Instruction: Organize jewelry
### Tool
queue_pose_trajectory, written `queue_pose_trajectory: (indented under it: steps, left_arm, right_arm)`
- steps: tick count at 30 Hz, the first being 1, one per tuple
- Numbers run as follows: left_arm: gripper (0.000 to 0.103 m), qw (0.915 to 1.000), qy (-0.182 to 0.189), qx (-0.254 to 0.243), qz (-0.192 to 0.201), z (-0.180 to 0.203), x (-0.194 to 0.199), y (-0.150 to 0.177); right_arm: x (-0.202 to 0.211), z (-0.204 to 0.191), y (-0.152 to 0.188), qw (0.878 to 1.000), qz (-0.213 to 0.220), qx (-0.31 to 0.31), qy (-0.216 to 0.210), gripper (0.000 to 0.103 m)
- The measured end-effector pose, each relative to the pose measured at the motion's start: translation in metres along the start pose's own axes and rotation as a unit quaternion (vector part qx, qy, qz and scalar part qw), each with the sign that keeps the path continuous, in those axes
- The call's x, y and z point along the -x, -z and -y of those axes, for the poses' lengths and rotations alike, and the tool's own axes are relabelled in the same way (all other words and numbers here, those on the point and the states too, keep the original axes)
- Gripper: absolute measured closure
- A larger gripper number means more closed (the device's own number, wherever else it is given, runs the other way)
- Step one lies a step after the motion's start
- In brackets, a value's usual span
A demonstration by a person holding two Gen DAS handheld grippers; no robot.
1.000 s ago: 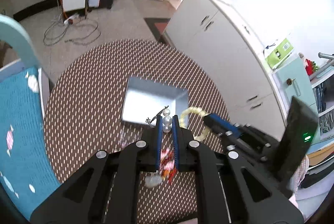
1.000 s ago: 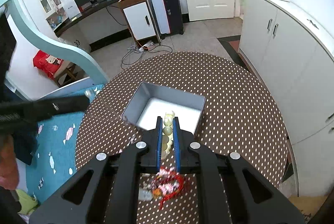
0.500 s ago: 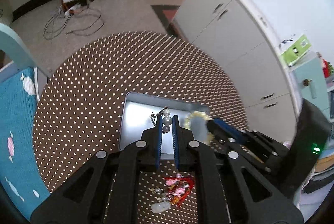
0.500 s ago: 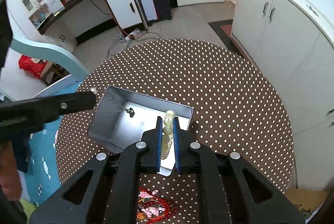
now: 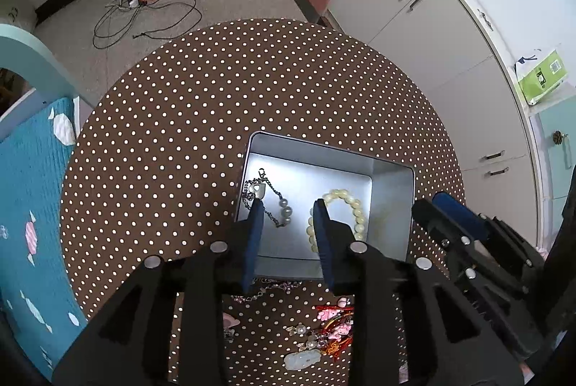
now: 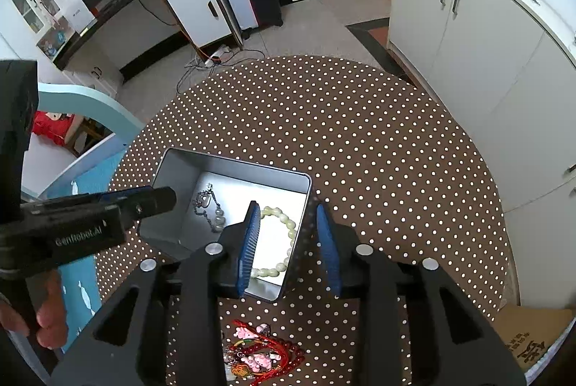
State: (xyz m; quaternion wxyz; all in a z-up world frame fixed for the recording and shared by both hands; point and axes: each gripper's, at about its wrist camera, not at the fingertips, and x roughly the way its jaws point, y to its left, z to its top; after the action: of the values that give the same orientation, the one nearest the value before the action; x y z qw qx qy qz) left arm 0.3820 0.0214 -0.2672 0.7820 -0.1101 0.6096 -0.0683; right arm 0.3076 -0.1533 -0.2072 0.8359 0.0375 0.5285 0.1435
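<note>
Both claws, clamped on jewelry a moment ago, are opening over the tin (image 5: 392,180): the left claw (image 5: 286,209) has dropped the chain (image 5: 264,197), the right claw (image 6: 288,216) the bead bracelet (image 6: 284,242). Both now lie inside; a red tangle (image 6: 259,355) waits on the worktop (image 5: 216,98).

I see a round table with a brown cloth (image 5: 223,105) covered in small white dots. The rectangular metal tin (image 5: 392,180) is plain silver-grey. Inside it, the beaded bracelet (image 5: 354,209) is pale cream-green, and the thin chain with grey pearls (image 5: 284,206) is dark silver. My gripper pads (image 6: 252,234) are blue on black.
</note>
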Motion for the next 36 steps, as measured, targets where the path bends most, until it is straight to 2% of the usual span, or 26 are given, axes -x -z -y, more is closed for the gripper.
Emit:
queue_pose_trajectory:
  steps: [13,17,19,23,25,30,35,36]
  left_arm:
    - [0.074,1.0,0.0,-0.005,0.006,0.004,0.016,0.017]
    - [0.065,0.9998,0.005,-0.009,0.015,0.005,0.029,0.028]
    - [0.065,0.9997,0.008,-0.015,0.016,0.008,0.036,0.035]
    - [0.065,0.9996,0.01,-0.022,0.016,0.009,0.045,0.051]
    - [0.06,0.9996,0.009,-0.022,0.013,0.007,0.046,0.062]
    - [0.06,0.9998,0.009,-0.019,-0.007,0.0,0.041,0.087]
    - [0.06,0.9988,0.011,-0.024,-0.041,-0.002,0.026,0.117]
    - [0.056,0.9984,0.012,-0.027,-0.048,-0.002,0.022,0.121]
  right_arm:
    - [0.015,0.006,0.011,1.0,0.003,-0.009,0.011,0.067]
    - [0.024,0.005,0.019,1.0,0.011,-0.015,0.016,0.061]
    - [0.029,0.005,0.023,1.0,0.014,-0.019,0.021,0.056]
    - [0.037,0.005,0.035,0.999,0.017,-0.016,0.025,0.055]
    - [0.036,0.007,0.044,0.999,0.01,-0.019,0.024,0.055]
    - [0.032,0.008,0.067,0.999,-0.013,-0.024,0.023,0.055]
    - [0.025,0.009,0.088,0.999,-0.037,-0.029,0.023,0.055]
    - [0.023,0.01,0.091,0.998,-0.042,-0.029,0.025,0.055]
